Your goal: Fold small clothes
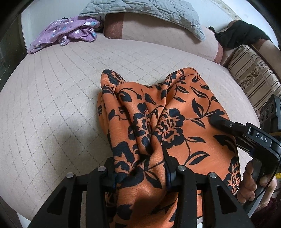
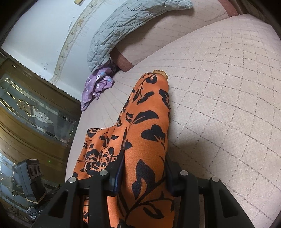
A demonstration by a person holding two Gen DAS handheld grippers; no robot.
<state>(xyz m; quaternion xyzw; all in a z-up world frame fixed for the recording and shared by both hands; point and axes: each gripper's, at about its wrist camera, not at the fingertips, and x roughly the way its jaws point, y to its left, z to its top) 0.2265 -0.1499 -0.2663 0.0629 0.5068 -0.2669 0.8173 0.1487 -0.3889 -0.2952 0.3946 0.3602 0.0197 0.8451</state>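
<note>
The left gripper (image 1: pixel 140 175) is clamping a bunched fold of the orange garment (image 1: pixel 158 114), a cloth printed with black flowers and leaves; the cloth is filling the gap between its fingers (image 1: pixel 175 177) and spilling forward from them onto the quilted bed (image 1: pixel 52 105). In the right wrist view the right gripper (image 2: pixel 142 177) is gripping another stretch of the same garment, its fingers (image 2: pixel 116 177) pressing in on a thick roll of cloth that is running ahead of them toward a raised tip. Seen from the left wrist, the right gripper is reaching in from the right of the left fingers, one fingertip lying against the cloth, with the person's hand (image 1: pixel 252 180) wrapping its handle. Well ahead and to the left of the left fingers a purple flowered garment (image 1: pixel 65 33) is lying crumpled on the bed. A grey quilted blanket (image 1: pixel 145 12) is draping over the bolster (image 1: pixel 149 29) far ahead of both pairs of fingers.
</note>
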